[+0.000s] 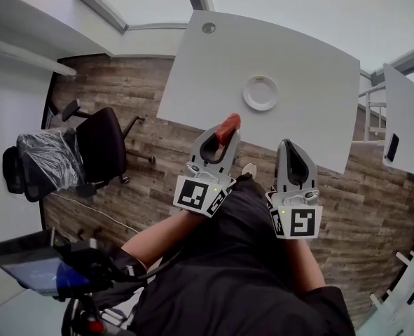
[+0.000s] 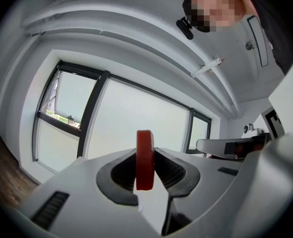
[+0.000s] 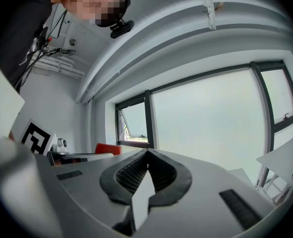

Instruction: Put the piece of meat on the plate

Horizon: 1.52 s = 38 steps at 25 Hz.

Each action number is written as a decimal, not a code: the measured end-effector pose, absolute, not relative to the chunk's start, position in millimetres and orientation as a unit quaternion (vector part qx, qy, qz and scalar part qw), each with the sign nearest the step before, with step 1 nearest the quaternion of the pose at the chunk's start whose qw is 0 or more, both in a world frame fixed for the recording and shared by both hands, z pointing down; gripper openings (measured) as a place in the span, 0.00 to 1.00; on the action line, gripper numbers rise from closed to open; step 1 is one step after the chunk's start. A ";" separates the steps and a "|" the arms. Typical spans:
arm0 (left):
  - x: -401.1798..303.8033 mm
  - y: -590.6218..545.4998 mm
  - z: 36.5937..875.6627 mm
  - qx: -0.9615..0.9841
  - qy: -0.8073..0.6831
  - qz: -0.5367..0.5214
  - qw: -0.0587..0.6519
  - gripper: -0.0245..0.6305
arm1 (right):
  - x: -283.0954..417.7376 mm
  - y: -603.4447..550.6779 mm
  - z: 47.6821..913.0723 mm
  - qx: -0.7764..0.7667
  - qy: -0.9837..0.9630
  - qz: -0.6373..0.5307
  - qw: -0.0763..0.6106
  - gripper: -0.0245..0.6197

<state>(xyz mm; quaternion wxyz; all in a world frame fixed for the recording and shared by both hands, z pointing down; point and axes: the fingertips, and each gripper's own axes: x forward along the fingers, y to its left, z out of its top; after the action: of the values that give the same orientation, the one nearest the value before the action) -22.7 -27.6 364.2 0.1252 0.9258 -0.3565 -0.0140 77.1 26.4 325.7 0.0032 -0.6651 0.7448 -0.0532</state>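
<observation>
We hold the red piece of meat [image 1: 228,126] clamped in our left gripper [image 1: 225,136], short of the white plate [image 1: 260,93] on the table [image 1: 305,54], our right gripper [image 1: 288,145] closed on nothing.

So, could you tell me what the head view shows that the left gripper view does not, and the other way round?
Only the head view shows the white plate, bare on the table, the office chair on the wooden floor, and the right gripper. Only the left gripper view shows the windows ahead, and the jaws pressing on the flat sides of the piece of meat, which stands on edge. Both show that red piece held in the left gripper.
</observation>
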 end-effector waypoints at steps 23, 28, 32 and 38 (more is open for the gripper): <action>39.3 -62.1 405.4 0.924 -0.367 0.011 0.107 0.19 | 113.0 -15.0 340.8 -0.636 0.771 -0.042 -0.006 0.05; 49.5 -62.6 409.7 0.928 -0.355 0.024 0.109 0.19 | 118.8 -14.2 346.0 -0.637 0.769 -0.054 -0.012 0.05; 60.5 -60.9 411.1 0.934 -0.341 0.020 0.108 0.19 | 123.6 -14.6 348.3 -0.636 0.769 -0.059 -0.017 0.05; 61.3 -65.5 417.5 0.930 -0.345 0.025 0.121 0.19 | 123.1 -15.7 347.8 -0.638 0.768 -0.057 -0.016 0.05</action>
<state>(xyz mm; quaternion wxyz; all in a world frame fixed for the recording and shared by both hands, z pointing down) 61.3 -65.5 417.5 0.1215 0.9304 -0.3448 0.0252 123.1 -15.7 347.8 -0.0158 -0.6381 0.7676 -0.0572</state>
